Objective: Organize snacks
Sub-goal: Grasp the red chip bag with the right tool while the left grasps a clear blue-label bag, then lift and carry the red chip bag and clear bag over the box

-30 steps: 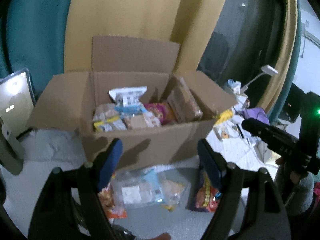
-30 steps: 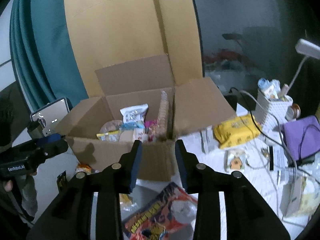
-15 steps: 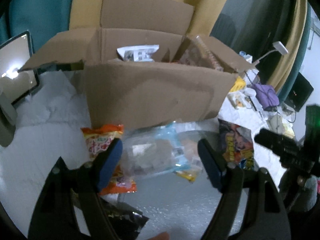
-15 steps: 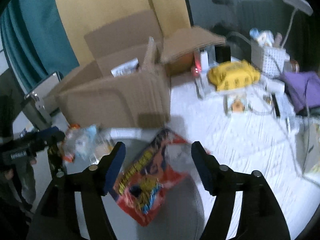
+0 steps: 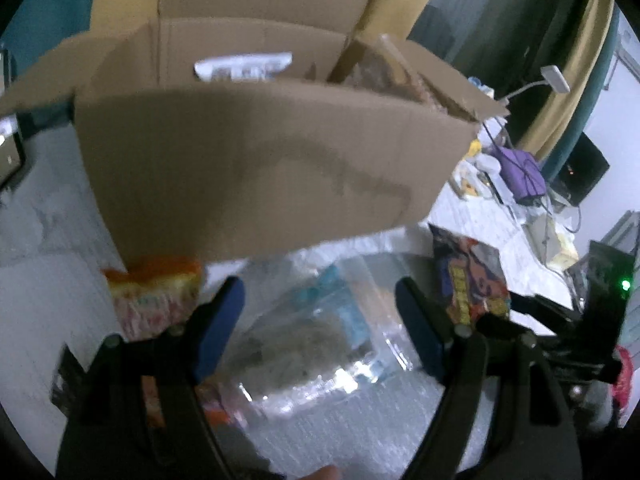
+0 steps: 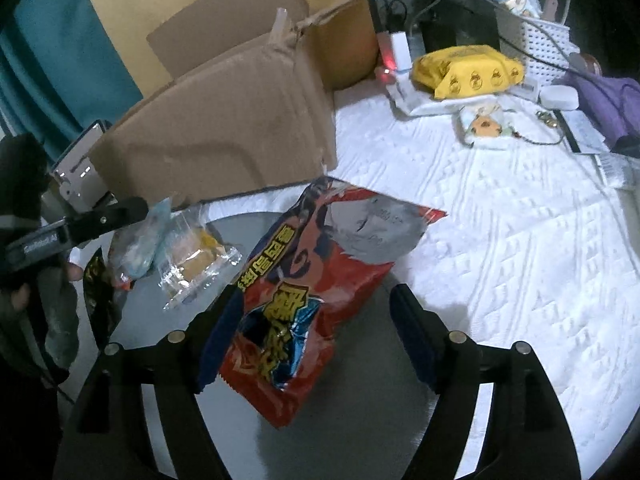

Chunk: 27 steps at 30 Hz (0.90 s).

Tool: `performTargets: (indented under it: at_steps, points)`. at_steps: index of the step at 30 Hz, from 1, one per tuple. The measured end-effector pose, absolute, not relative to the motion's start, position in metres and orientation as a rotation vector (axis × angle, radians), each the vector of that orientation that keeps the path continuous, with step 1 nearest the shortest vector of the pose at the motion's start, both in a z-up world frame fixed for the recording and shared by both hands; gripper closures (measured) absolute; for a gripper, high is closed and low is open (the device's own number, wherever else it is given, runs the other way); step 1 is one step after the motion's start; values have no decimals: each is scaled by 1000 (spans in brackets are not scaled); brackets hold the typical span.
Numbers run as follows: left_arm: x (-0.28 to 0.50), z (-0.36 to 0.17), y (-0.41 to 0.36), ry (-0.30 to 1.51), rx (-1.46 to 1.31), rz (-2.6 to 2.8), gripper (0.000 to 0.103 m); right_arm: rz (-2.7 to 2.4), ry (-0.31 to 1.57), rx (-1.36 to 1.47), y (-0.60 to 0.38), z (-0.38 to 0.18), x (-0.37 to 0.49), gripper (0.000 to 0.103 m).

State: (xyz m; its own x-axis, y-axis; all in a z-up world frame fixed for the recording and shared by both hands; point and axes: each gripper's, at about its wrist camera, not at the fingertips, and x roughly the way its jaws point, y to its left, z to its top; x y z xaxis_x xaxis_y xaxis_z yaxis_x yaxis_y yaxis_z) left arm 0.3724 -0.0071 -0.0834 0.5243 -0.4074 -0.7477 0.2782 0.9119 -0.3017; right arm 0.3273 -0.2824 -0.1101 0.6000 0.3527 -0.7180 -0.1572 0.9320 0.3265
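An open cardboard box [image 5: 248, 168] with snacks inside stands on the white cover; it also shows in the right wrist view [image 6: 224, 128]. My left gripper [image 5: 320, 320] is open, low over a clear plastic snack bag [image 5: 320, 344]. An orange packet [image 5: 154, 296] lies to its left. My right gripper [image 6: 316, 328] is open, its fingers either side of a red snack bag [image 6: 316, 280] lying flat; this bag also shows in the left wrist view [image 5: 472, 276]. A small clear wrapped cake [image 6: 196, 260] lies left of it.
A dark packet [image 6: 98, 292] lies at the table's left edge. A yellow pack [image 6: 468, 70], a white basket [image 6: 544, 40], a purple cloth [image 6: 600, 96], cables and small items fill the back right. A phone [image 6: 78, 168] stands left of the box.
Both grippers have dropped from box height down to the snacks in front of the box. The right gripper has opened wide and now straddles the red bag.
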Motion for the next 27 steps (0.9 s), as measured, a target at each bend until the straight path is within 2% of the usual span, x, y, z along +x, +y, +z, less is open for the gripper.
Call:
performTargets:
  at_steps: [12, 21, 24, 27]
  points:
    - [320, -100, -3, 1005, -148, -413, 24, 287, 870, 212, -271, -116, 336, 24]
    - [296, -101, -11, 1021, -113, -422, 24, 347, 853, 218, -267, -114, 330, 48]
    - [290, -104, -18, 1021, -68, -420, 24, 359, 840, 211, -267, -111, 326, 65]
    - [284, -107, -23, 1016, -27, -429, 22, 362, 832, 202, -269, -108, 321, 71]
